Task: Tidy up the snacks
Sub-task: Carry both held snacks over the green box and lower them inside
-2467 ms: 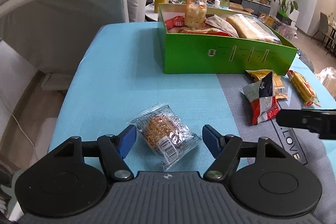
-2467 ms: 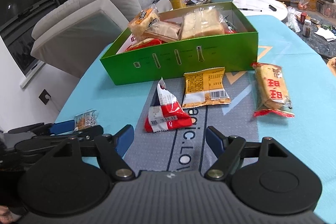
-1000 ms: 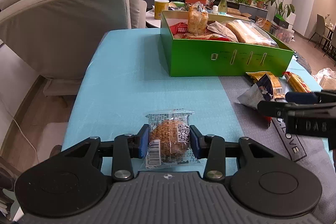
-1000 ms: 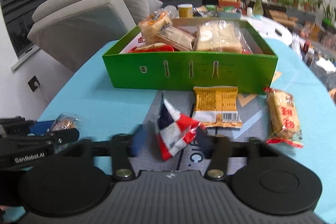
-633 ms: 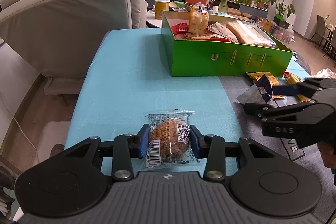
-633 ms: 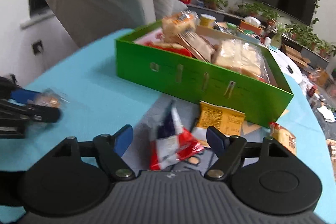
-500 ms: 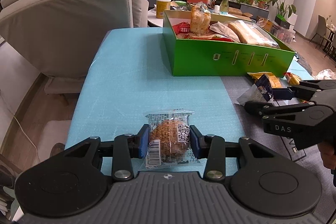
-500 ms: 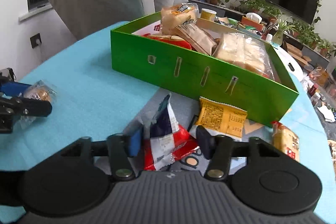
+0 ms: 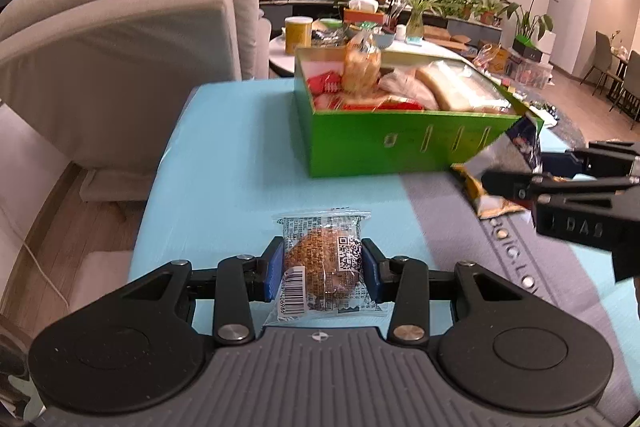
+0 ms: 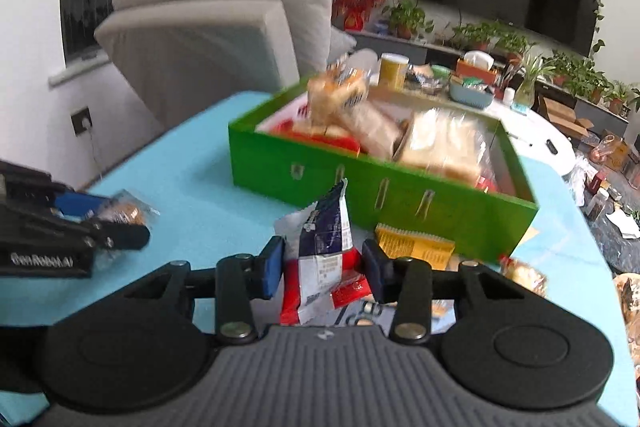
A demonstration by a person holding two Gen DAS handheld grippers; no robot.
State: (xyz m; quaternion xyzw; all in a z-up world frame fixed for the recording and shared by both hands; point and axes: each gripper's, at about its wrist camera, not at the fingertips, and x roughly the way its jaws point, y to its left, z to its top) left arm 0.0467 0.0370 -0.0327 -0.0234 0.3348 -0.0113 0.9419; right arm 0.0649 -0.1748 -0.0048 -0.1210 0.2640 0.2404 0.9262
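"DAS" in raised letters on right gripper [image 9: 536, 171] body; "GenRobot.ai" on left gripper [image 10: 116, 223] body; partial "LOV" lettering on grey mat [image 9: 472, 251]. Wrapper print unreadable.

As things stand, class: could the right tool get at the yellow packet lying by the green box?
Probably not yet: the right tool is shut on the red-and-white packet, though the yellow packet lies uncovered before the green box.

Right gripper [image 10: 323, 269] has clamped and lifted the red-and-blue packet [image 10: 322, 259].
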